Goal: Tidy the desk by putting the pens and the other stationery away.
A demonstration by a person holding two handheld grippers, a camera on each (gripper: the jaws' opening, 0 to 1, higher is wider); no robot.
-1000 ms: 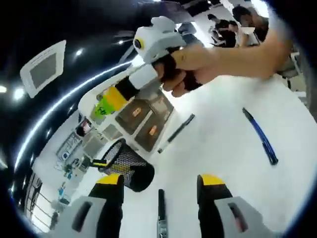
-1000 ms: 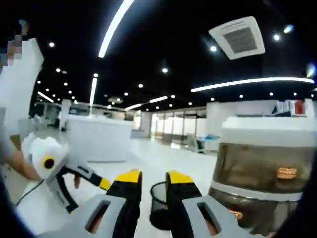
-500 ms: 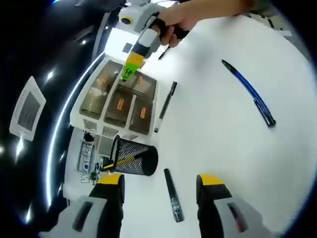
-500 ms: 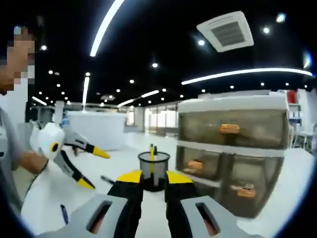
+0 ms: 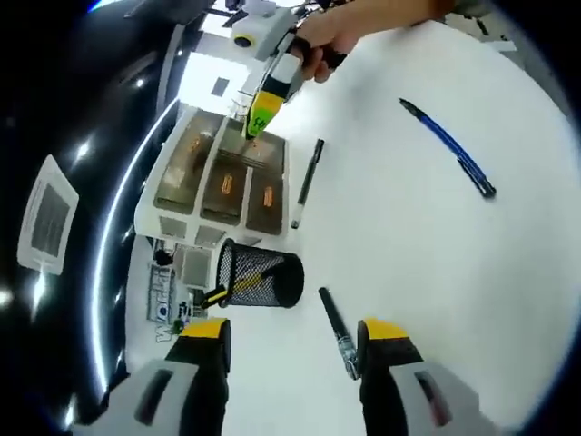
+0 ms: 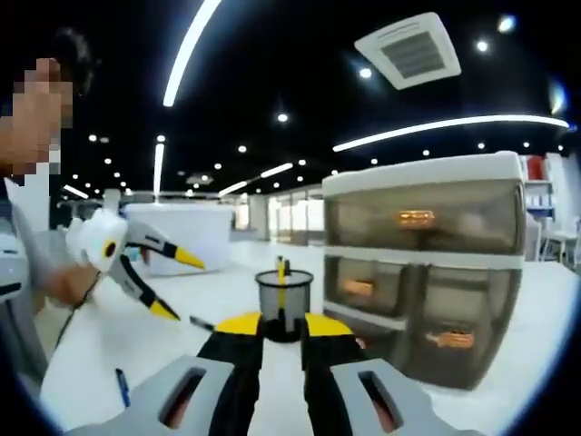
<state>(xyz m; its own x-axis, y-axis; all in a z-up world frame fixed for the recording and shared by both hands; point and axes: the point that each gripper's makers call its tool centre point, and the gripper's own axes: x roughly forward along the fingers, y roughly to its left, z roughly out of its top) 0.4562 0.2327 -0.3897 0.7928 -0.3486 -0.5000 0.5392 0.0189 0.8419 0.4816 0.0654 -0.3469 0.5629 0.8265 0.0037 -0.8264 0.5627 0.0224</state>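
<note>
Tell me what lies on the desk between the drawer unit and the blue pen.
In the left gripper view, a black pen lies between the drawer unit and the blue pen.

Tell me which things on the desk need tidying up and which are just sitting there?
For the job:
- blue pen
- black pen
- black pen near the left claw
- mesh pen cup, with a yellow pen in it
- drawer unit

Just there:
- ceiling vent
- white counter far behind

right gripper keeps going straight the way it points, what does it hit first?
Most likely the black mesh pen cup, which sits dead ahead just above the nearly closed right gripper. The drawer unit lies off to the right of that line. Depth is hard to judge.
</note>
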